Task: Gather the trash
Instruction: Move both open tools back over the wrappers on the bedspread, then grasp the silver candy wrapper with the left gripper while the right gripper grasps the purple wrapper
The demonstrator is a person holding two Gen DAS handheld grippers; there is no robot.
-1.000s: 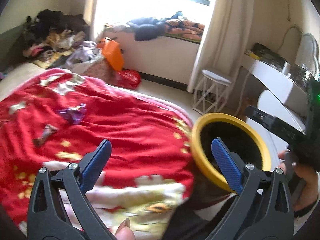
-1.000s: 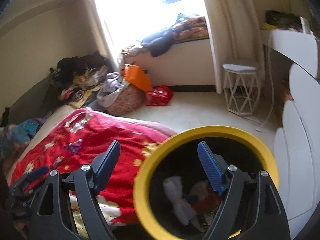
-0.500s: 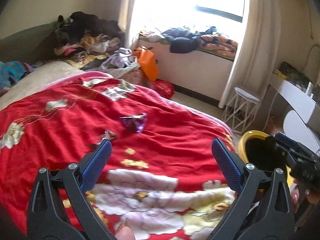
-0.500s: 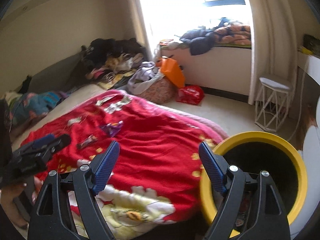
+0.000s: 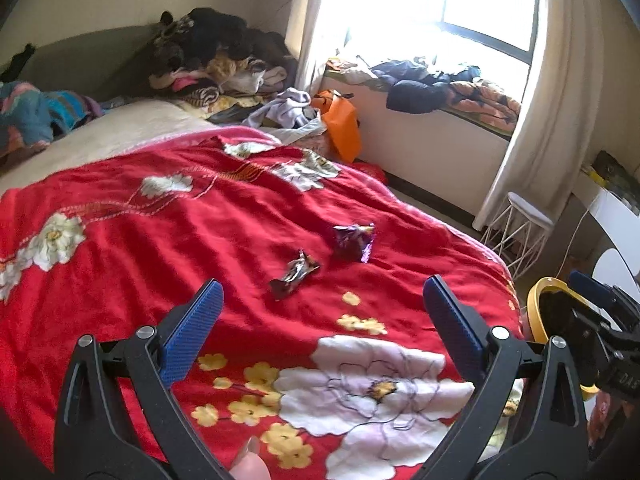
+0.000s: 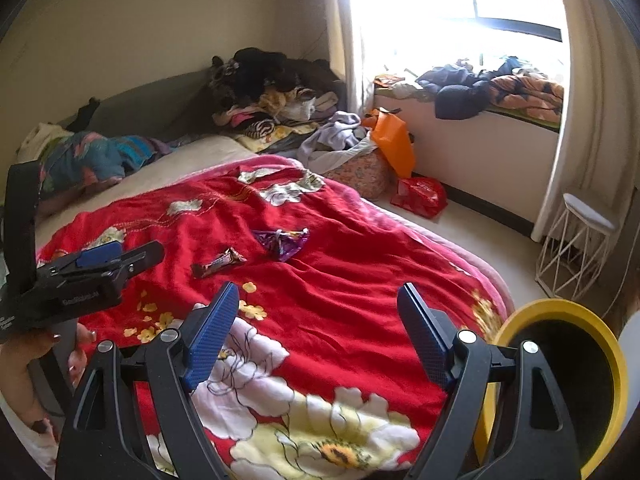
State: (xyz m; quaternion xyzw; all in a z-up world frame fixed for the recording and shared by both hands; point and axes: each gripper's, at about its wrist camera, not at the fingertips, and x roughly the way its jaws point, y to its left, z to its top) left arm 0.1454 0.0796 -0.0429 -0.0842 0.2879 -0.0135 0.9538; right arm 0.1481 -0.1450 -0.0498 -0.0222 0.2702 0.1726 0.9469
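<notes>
Two wrappers lie on the red flowered blanket (image 5: 200, 232): a purple crumpled one (image 5: 354, 240) and a small brown candy wrapper (image 5: 294, 274). Both show in the right wrist view too, purple (image 6: 282, 242) and brown (image 6: 218, 263). My left gripper (image 5: 322, 300) is open and empty, above the blanket just short of the brown wrapper. My right gripper (image 6: 318, 304) is open and empty, over the blanket's near end. The yellow-rimmed black bin (image 6: 560, 368) stands at the bed's right corner; it also shows in the left wrist view (image 5: 536, 312).
A clothes pile (image 6: 272, 92) sits at the bed's far side. An orange bag (image 6: 394, 144) and a red bag (image 6: 420, 196) are on the floor by the window ledge. A white wire stool (image 6: 576, 240) stands right, by the curtain.
Both grippers have swung left from the bin toward the bed. The bin has slid to the right edge of both views, and the wrappers now lie ahead of the fingers.
</notes>
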